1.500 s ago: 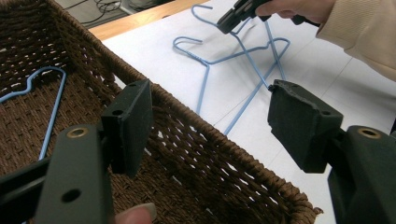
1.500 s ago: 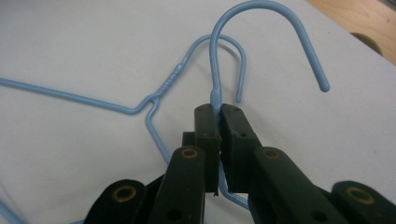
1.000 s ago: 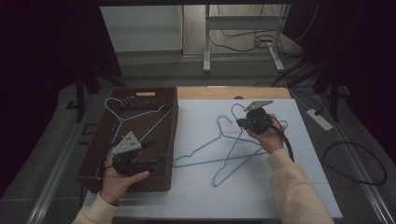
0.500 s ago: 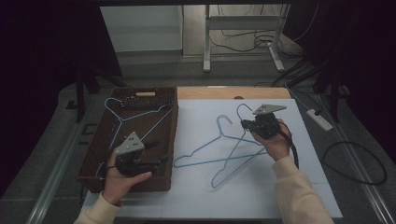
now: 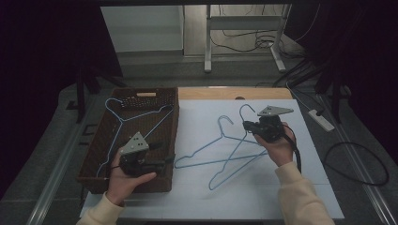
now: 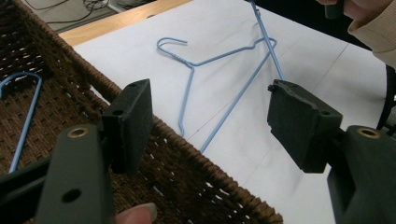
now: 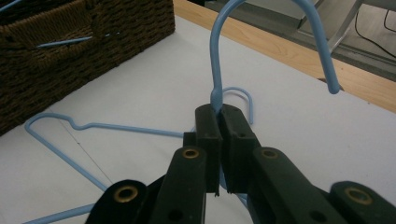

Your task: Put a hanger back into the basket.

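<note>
My right gripper (image 5: 248, 125) is shut on the neck of a blue wire hanger (image 7: 214, 65), just under its hook. The hook end is raised while its body trails down onto the white sheet (image 5: 300, 187). A second blue hanger (image 5: 198, 149) lies flat on the sheet, crossing under the held one. A third blue hanger (image 5: 121, 120) rests inside the brown wicker basket (image 5: 174, 126) at the left. My left gripper (image 5: 164, 153) hovers open over the basket's near right corner, its jaws wide apart with nothing between them (image 6: 210, 107), pointing toward the sheet.
A strip of bare wooden tabletop (image 5: 234, 93) shows beyond the sheet. A white power strip (image 5: 321, 120) and loose cables (image 5: 356, 164) lie on the floor to the right. Metal table legs (image 5: 207, 37) stand farther back.
My right gripper has shifted to the right with the hanger's neck in it, dragging that hanger along. The left gripper has stayed where it was, still open.
</note>
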Demonstrator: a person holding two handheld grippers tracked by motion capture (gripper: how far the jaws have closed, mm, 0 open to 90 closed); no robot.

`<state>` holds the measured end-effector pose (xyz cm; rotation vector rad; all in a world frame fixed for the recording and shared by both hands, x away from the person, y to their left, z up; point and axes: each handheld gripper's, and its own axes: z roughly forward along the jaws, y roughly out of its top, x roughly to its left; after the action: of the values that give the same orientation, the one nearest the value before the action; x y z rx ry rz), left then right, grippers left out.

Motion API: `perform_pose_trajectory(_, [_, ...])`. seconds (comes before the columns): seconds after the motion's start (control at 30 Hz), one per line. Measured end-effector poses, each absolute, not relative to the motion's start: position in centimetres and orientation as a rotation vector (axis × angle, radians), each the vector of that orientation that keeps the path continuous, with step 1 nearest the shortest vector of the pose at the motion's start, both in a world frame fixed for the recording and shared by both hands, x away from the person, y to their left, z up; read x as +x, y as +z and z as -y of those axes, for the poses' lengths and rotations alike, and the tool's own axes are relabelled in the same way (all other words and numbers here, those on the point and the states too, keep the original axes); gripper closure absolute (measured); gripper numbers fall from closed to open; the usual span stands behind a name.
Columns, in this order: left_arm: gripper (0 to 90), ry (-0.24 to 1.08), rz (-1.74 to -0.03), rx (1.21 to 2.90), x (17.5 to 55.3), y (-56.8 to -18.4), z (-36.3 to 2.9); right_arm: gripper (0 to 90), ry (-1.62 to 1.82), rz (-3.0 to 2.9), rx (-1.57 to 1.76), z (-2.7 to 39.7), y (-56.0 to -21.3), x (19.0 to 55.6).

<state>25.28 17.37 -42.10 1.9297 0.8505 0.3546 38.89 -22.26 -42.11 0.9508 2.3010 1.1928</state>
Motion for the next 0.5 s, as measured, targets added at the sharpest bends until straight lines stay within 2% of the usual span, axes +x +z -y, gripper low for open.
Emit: perform_pose_trajectory(0.5, [32.0,0.315,-0.840,1.960,25.6,-42.3,-15.8,86.8,1.201,-2.285,0.956,21.3,-41.4,37.4])
